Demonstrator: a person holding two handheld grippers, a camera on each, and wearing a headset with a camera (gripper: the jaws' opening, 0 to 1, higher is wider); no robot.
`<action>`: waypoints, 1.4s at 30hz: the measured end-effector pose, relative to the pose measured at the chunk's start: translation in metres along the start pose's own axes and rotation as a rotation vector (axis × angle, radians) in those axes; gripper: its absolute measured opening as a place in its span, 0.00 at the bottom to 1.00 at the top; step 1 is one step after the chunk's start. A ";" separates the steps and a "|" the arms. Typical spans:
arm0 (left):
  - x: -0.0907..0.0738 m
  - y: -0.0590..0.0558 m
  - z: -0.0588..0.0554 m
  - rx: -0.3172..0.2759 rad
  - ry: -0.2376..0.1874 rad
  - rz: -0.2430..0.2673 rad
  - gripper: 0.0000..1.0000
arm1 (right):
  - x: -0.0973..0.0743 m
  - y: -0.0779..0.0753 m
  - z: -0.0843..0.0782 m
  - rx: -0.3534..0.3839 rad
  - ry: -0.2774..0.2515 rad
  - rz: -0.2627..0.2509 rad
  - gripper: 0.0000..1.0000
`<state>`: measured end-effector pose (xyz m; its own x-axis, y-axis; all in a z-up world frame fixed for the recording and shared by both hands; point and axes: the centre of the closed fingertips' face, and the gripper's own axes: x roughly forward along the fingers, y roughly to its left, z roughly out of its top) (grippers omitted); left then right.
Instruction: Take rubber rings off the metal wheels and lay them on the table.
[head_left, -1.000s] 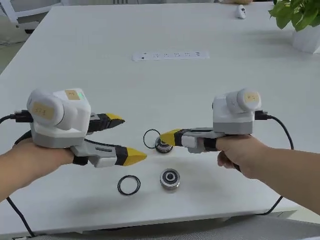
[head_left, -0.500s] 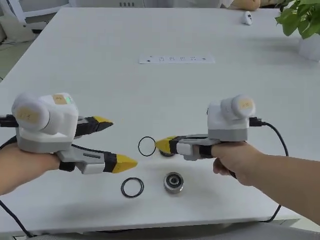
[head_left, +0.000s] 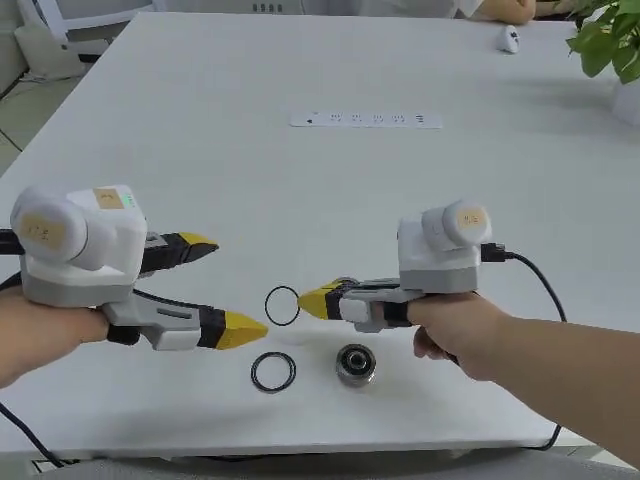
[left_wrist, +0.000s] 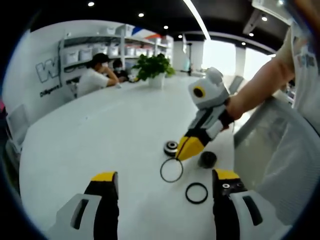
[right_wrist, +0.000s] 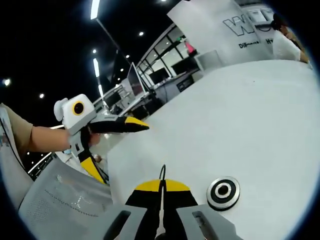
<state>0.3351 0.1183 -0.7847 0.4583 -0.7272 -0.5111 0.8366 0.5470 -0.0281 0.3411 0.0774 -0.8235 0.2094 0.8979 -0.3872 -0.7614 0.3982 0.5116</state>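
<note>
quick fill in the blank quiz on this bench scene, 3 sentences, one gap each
1. The right gripper is shut on a rubber ____.
2. The left gripper has its jaws ____.
3. Beside the near metal wheel, ____ loose ring lies flat on the table.
Missing words: ring; open; one.

Upper left of the left gripper view: wall bears a large "W", with smaller "Dilig…" beneath. Upper right of the right gripper view shows the same. Stickers on the left gripper are unreadable.
</note>
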 end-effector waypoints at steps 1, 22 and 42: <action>-0.001 0.000 -0.001 0.005 0.001 0.003 0.78 | 0.001 0.000 -0.001 -0.003 0.004 -0.001 0.00; -0.010 -0.005 -0.011 0.004 0.023 0.003 0.78 | 0.011 -0.006 -0.018 -0.089 0.064 -0.056 0.00; -0.009 -0.009 -0.012 0.012 0.038 -0.015 0.78 | 0.009 0.001 -0.019 -0.165 0.076 -0.042 0.20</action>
<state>0.3196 0.1254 -0.7903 0.4338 -0.7193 -0.5427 0.8473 0.5305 -0.0258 0.3308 0.0829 -0.8407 0.2012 0.8618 -0.4657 -0.8445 0.3935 0.3633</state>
